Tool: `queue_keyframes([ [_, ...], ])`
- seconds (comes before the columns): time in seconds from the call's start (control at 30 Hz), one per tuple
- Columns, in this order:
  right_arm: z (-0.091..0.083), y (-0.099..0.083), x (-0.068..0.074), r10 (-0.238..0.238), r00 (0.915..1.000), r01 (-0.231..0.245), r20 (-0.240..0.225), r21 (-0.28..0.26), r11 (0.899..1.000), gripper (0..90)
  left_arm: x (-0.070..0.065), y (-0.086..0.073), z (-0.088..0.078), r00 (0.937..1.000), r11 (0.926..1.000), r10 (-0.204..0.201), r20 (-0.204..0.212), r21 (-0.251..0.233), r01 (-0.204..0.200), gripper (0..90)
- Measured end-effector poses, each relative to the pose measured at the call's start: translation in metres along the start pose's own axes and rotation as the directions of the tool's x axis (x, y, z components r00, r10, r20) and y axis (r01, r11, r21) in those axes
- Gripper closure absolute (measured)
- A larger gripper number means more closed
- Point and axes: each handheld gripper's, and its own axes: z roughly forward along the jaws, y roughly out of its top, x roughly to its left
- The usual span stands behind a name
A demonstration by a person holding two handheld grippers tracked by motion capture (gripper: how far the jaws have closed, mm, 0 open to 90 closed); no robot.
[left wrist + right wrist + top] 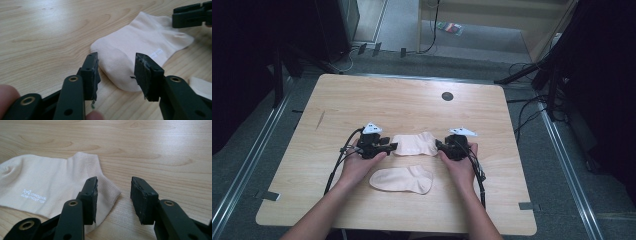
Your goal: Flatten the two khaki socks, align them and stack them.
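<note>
- Nearest you: your forearms come in from the bottom edge of the high view, one hand per tool, both resting on the light wood desk (412, 95).
- Near sock (403, 180): cream, lies flat just in front of your hands, btwn your wrists, toe end to your left, cuff to your right. Neither tool touches it. A corner of it also peeks in at the lower right of the left gripper view.
- Left tool (388, 146): jaws partway open, pointing right at the far sock's (416, 144) left end. In the left gripper view the rounded toe end (117, 72) sits btwn the two pads w/ a gap on each side, so no pinch; nothing held.
- Right tool (440, 145): jaws partway open, pointing left at the same sock's right end. In the right gripper view the ribbed cuff corner (110, 188) lies by the left pad, partly under it; right pad stands over bare wood. Not clamped.
- Far sock: flat, stretched btwn your two tools, small white print on its side (33, 195).
- Further out: dark round cable hole (447, 96) near the desk's far edge.
- Beyond the desk: grey floor w/ cables.
</note>
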Motion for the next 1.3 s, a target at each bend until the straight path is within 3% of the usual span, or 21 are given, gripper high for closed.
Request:
queue_keyframes([
  [0.2, 0.001, -0.002, 0.002, -0.011, 0.9999, 0.011, -0.009, 0.006, 1.0, 59.3, -0.004, 0.003, 0.008, 0.9995, 0.9982, 0.002, -0.033, 0.061, 0.0, 52.7],
  [0.27, 0.002, -0.003, 0.004, -0.028, 0.9996, 0.028, -0.001, 0.011, 1.0, 64.2, -0.006, 0.003, 0.01, 0.9986, 0.9963, 0.031, -0.043, 0.082, -0.028, 60.9],
  [0.3, 0.002, -0.003, 0.004, -0.028, 0.9996, 0.028, -0.001, 0.011, 1.0, 64.2, -0.007, 0.003, 0.011, 0.9979, 0.9962, 0.039, -0.052, 0.079, -0.035, 60.9],
  [0.33, 0.002, -0.004, 0.005, -0.047, 0.9989, 0.047, 0.009, 0.006, 0.999, 69.6, -0.008, 0.003, 0.011, 0.9973, 0.9958, 0.039, -0.062, 0.085, -0.034, 68.9],
  [0.4, 0.002, -0.005, 0.006, -0.048, 0.9988, 0.048, 0.012, 0.008, 0.999, 72.3, -0.007, 0.004, 0.011, 0.9981, 0.9956, 0.027, -0.056, 0.091, -0.022, 78.6],
  [0.43, 0.002, -0.005, 0.007, -0.057, 0.9982, 0.057, 0.022, 0.008, 0.998, 74.7, -0.004, 0.005, 0.01, 0.9994, 0.9946, 0.011, -0.032, 0.103, -0.008, 78.6],
  [0.47, 0.002, -0.005, 0.008, -0.075, 0.9969, 0.075, 0.024, 0.011, 0.997, 84.3, -0.003, 0.005, 0.01, 0.9997, 0.9948, 0.002, -0.023, 0.102, 0.0, 85.3],
  [0.57, 0.001, -0.005, 0.011, -0.083, 0.9964, 0.083, 0.018, 0.006, 0.997, 86.9, -0.001, 0.005, 0.005, 0.9999, 0.9962, -0.003, -0.015, 0.087, 0.004, 87.5],
  [0.77, -0.01, -0.001, 0.014, -0.072, 0.9973, 0.071, -0.016, -0.035, 0.997, 87.9, 0.003, 0.004, -0.015, 0.9999, 0.9992, -0.005, 0.012, 0.04, 0.004, 88.1],
  [0.87, -0.02, 0.002, 0.019, -0.08, 0.9962, 0.078, -0.035, -0.052, 0.996, 88.0, 0.004, 0.002, -0.031, 1.0, 0.9999, -0.007, -0.002, 0.009, 0.007, 88.0],
  [1.17, -0.045, 0.006, 0.031, -0.088, 0.9933, 0.082, -0.075, -0.084, 0.993, 88.2, 0.0, -0.005, -0.057, 0.9994, 0.9999, 0.006, 0.033, -0.011, -0.006, 88.0],
  [1.3, -0.055, 0.005, 0.036, -0.095, 0.9915, 0.087, -0.09, -0.083, 0.993, 88.3, -0.006, -0.015, -0.068, 0.9991, 0.9997, 0.019, 0.037, -0.016, -0.018, 88.1],
])
